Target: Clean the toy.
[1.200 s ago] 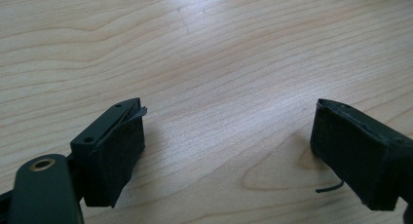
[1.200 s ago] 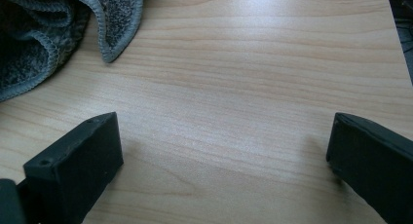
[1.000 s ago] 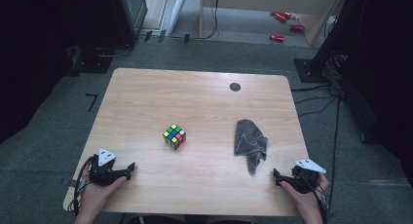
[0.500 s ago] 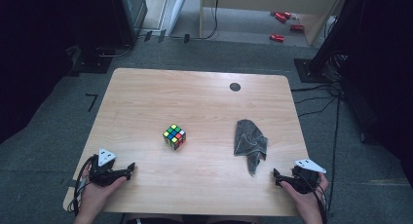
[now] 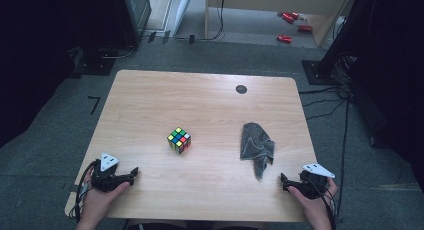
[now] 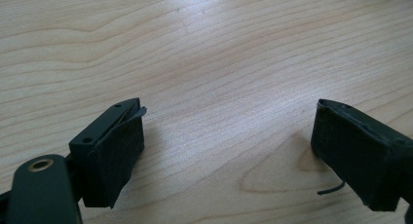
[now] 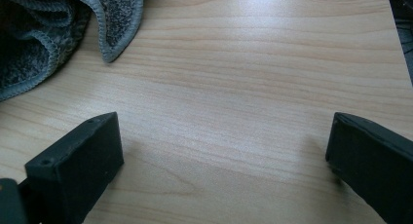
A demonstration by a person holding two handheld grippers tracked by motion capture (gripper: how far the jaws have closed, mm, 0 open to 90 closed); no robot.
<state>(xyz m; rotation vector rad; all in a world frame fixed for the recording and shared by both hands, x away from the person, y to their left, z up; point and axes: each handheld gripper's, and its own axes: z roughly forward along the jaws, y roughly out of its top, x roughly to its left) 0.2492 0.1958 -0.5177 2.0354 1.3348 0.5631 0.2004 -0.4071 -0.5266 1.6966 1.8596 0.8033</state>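
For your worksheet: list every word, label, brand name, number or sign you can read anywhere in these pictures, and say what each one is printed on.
None can be read. The cube shows plain coloured squares, the grey cloth no tag, and the table bare wood grain. The left gripper and right gripper carry no lettering.

Grey cloth point(image 5: 256, 147) and colour cube point(image 5: 179, 140) on the tabletop point(image 5: 150, 100)

The cloth is a crumpled grey towel with a stitched hem, bunched into folds, one corner trailing toward the near edge; it lies right of centre, and in the right gripper view point(image 7: 58, 34) its hemmed corner rests flat on the wood. The cube, with mixed bright stickers, sits upright near the middle, turned corner-on, well apart from the cloth.
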